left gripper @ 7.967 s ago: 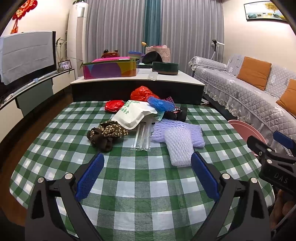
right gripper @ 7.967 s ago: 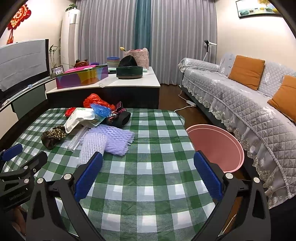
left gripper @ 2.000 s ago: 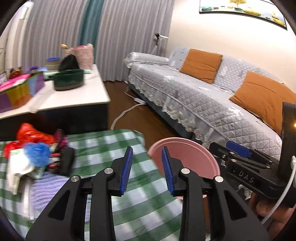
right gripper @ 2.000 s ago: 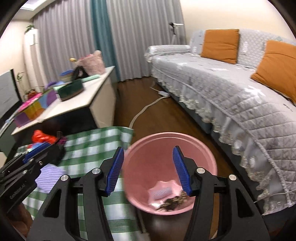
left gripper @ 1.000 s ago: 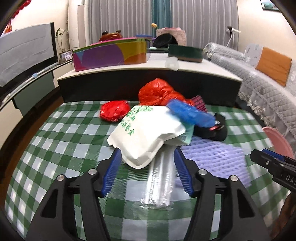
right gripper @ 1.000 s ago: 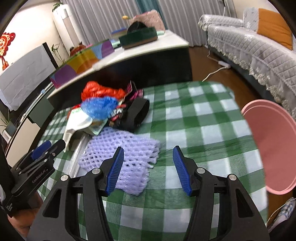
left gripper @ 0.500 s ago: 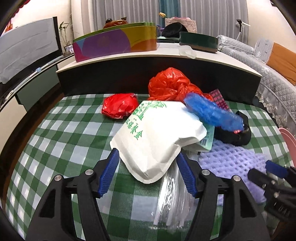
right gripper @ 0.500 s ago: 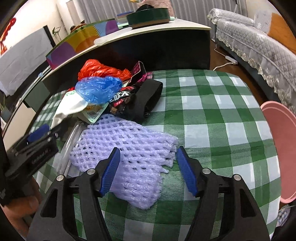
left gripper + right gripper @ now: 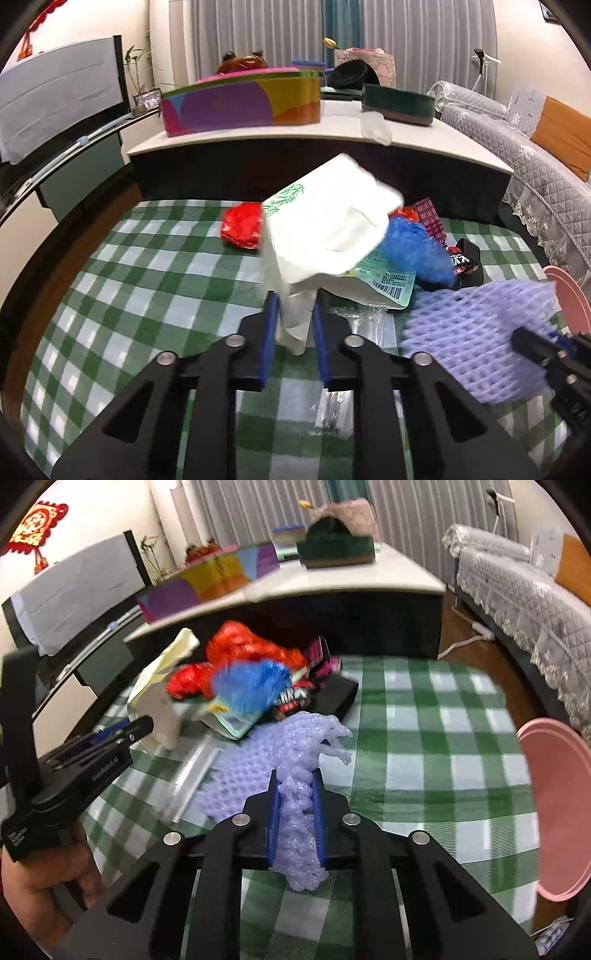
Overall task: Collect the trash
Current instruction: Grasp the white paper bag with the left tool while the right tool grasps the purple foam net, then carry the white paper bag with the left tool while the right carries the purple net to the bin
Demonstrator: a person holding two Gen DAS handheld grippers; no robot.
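The left gripper [image 9: 294, 326] has just closed on the white bag [image 9: 325, 236], lifted over the checked table [image 9: 147, 280]. The right gripper [image 9: 295, 805] has just closed on the purple net [image 9: 295, 764]. Only the right view shows the hand [image 9: 40, 878] and the wide pink bin [image 9: 543, 786] beside the table.

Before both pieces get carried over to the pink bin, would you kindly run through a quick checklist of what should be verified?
1. Left hand-held gripper shut on the white bag: ok; its jaws have just been closing.
2. Right hand-held gripper shut on the purple foam net: ok; its jaws have just been closing.
3. White bag clear of the pile: cannot tell.
4. Foam net off the tablecloth: not ok, part trails.
5. Pink bin in view, rim unobstructed: ok.
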